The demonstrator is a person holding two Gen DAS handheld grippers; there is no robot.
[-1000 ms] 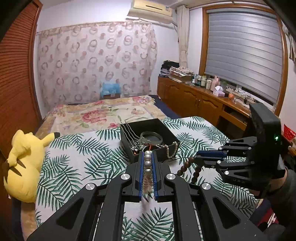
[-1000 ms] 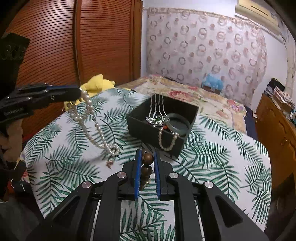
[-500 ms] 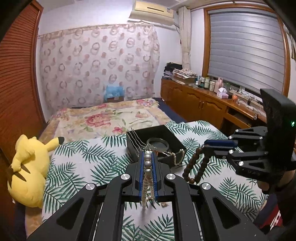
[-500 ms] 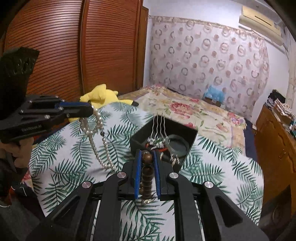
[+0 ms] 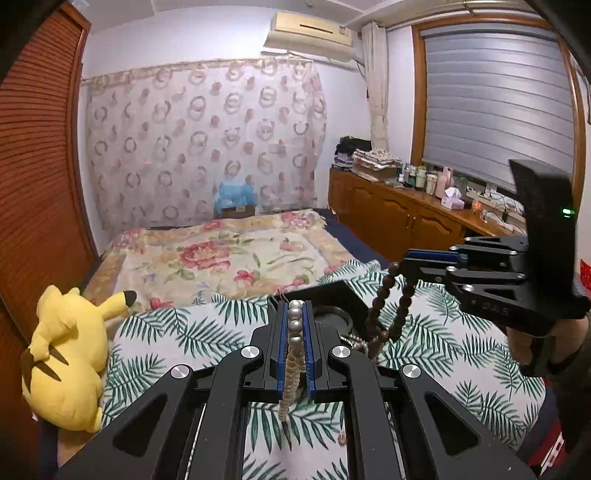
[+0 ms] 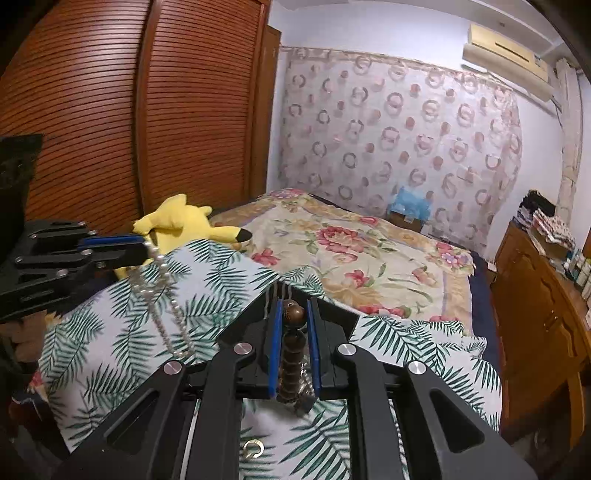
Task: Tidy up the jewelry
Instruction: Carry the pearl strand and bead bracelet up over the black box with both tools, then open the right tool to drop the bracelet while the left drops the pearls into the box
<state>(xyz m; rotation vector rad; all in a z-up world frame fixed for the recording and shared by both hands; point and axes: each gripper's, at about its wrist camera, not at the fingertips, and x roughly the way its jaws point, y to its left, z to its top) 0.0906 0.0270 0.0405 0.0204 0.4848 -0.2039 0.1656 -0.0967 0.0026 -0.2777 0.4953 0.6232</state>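
Both strands hang lifted above the black box (image 5: 332,295); the left hand-held gripper (image 5: 295,321) pinches the pearl necklace (image 5: 293,354), the right hand-held gripper (image 6: 293,325) clamps the wooden bead strand (image 6: 291,354); next, probably, laying each down separately, untangled.

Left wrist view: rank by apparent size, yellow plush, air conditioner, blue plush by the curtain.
1. Yellow plush, though nearness to the camera inflates it.
2. Air conditioner.
3. Blue plush, smallest and farthest.

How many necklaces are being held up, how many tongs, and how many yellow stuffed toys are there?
Pearl necklace: 1
Brown bead necklace: 1
Tongs: 2, the left tongs and the right tongs
Yellow stuffed toy: 1
Total: 5
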